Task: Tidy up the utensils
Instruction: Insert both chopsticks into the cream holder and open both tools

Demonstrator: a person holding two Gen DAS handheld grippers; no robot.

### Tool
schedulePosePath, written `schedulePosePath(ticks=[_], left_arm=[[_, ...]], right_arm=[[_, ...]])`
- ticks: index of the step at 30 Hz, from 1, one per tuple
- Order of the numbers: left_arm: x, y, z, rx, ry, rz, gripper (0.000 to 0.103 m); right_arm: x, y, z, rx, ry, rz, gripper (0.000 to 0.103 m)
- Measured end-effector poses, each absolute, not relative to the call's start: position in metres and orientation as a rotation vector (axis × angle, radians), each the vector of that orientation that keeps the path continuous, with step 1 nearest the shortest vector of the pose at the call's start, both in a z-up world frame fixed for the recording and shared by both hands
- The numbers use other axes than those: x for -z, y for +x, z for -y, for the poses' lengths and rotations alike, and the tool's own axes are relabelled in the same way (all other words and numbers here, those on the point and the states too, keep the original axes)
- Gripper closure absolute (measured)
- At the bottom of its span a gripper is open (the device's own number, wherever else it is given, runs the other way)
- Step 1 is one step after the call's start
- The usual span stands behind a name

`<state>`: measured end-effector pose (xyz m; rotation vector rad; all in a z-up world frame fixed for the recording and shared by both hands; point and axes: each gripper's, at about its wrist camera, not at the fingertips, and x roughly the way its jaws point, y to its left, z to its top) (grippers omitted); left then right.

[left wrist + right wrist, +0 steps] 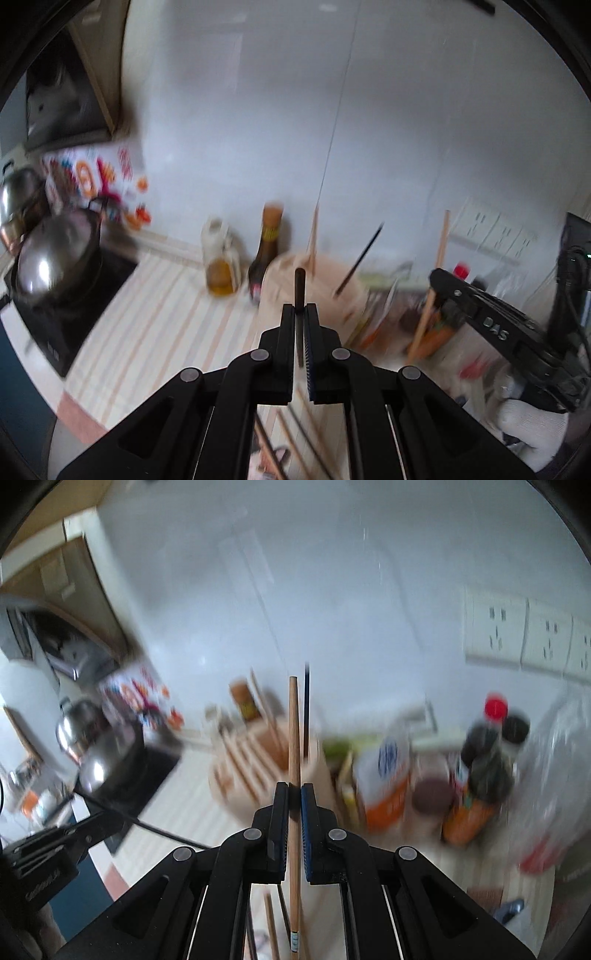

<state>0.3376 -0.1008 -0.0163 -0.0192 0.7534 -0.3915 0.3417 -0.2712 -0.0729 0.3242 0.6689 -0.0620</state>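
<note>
**Two sticks in the air, holder half filled, more waiting below**

Both claws are loaded! The left claw [300,308] is clenched on a dark chopstick [299,286], its blunt end poking up past the jaws. The right claw [294,788] is clamped on a light wooden chopstick [294,731], held upright, the long shaft running down between the fingers towards the tabletop [177,812].

Straight ahead of both stands the round beige holder [321,288], near the back wall beside the sauce bottle [267,251] and the oil jug [221,258]. It already has tenants: a pale stick and a black stick [360,254] lean out of it in the left view, so I judge part of the sorting done.

What's left? The two held sticks are above the tabletop, not yet in the holder, and both views show more chopsticks [295,432] lying loose low in the frame under the claws. How many, the blur won't say. By my reckoning we're somewhere mid-job, with these two to drop in and another pickup round to follow
</note>
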Motion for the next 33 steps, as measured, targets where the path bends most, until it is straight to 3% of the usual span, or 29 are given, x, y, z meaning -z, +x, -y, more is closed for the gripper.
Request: schedulePosePath(ticks=[6, 13, 27, 31, 33], left_arm=[[-0.042, 0.37, 0.116, 0.418, -0.018, -0.641, 0.101], [-0.068, 0.41, 0.133, 0.434, -0.022, -0.599, 0.101], [-0.001, 0.475, 0.163, 0.45, 0.016, -0.77, 0.1], [0.004, 0.476, 0.161, 0.421, 0.028, -0.788, 0.095], [0.004, 0.474, 0.158, 0.389, 0.03, -0.787, 0.082]], right_arm=[[0.021, 0.38, 0.284, 0.063, 0.333, -0.552, 0.097], [0.001, 0.432, 0.287, 0.069, 0.333, -0.503, 0.097], [0.051, 0.477, 0.3, 0.097, 0.37, -0.478, 0.096], [0.067, 0.479, 0.297, 0.074, 0.355, -0.563, 0.095], [0.072, 0.479, 0.298, 0.069, 0.355, -0.594, 0.095]])
